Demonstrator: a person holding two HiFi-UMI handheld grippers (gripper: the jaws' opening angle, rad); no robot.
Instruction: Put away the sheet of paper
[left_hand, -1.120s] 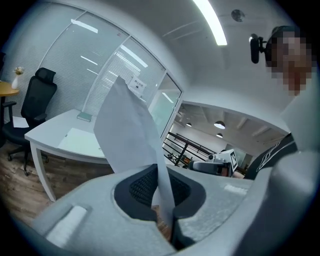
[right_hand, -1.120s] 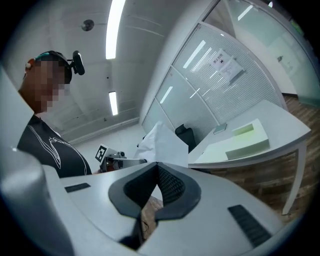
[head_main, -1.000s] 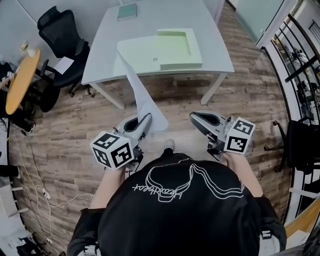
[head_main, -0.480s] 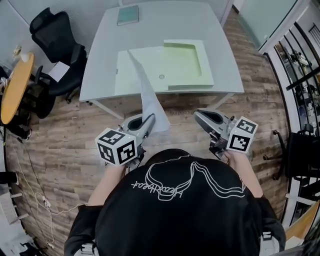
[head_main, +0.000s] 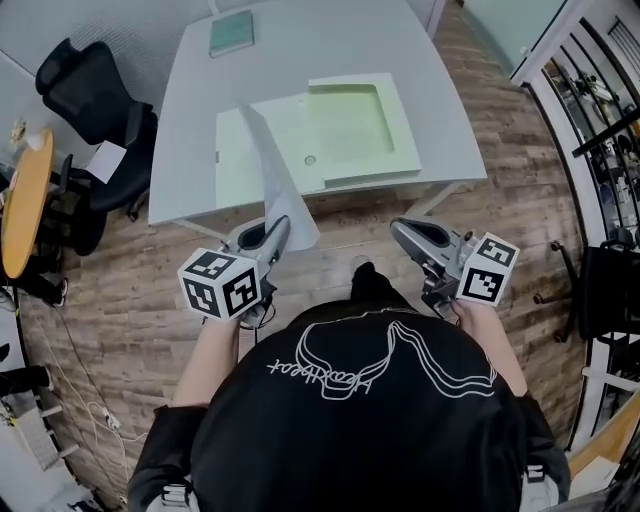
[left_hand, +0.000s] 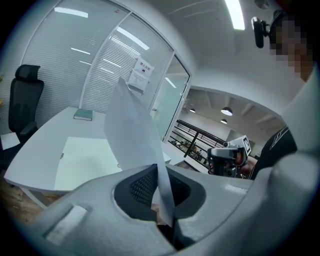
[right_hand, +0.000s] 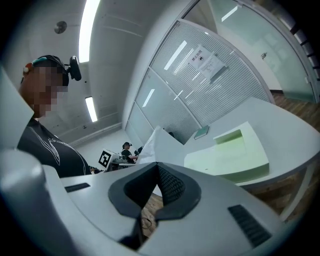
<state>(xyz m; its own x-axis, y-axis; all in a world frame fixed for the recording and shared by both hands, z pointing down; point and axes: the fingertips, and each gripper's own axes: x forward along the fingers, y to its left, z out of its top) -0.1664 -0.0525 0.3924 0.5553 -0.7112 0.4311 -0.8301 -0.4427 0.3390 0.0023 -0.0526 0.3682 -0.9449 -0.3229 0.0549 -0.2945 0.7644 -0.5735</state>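
The white sheet of paper (head_main: 268, 172) stands up from my left gripper (head_main: 279, 229), which is shut on its lower edge. The sheet's top reaches over the left flap of an open pale green file box (head_main: 345, 125) lying on the white table (head_main: 300, 50). In the left gripper view the paper (left_hand: 131, 134) rises from the closed jaws of the left gripper (left_hand: 164, 202), with the file box (left_hand: 82, 160) beyond. My right gripper (head_main: 402, 232) hangs near the table's front edge, shut and empty; in its own view the right gripper (right_hand: 150, 200) faces the file box (right_hand: 235, 155).
A green book (head_main: 231, 34) lies at the table's far end. A black office chair (head_main: 90, 85) and a round yellow table (head_main: 24, 190) stand at the left. Railings (head_main: 600, 110) run along the right. Cables (head_main: 70, 385) trail on the wooden floor.
I have stepped closer to the table. My left gripper has carried the sheet forward and a little left, so its top now leans over the file box's left flap. The right gripper kept its place.
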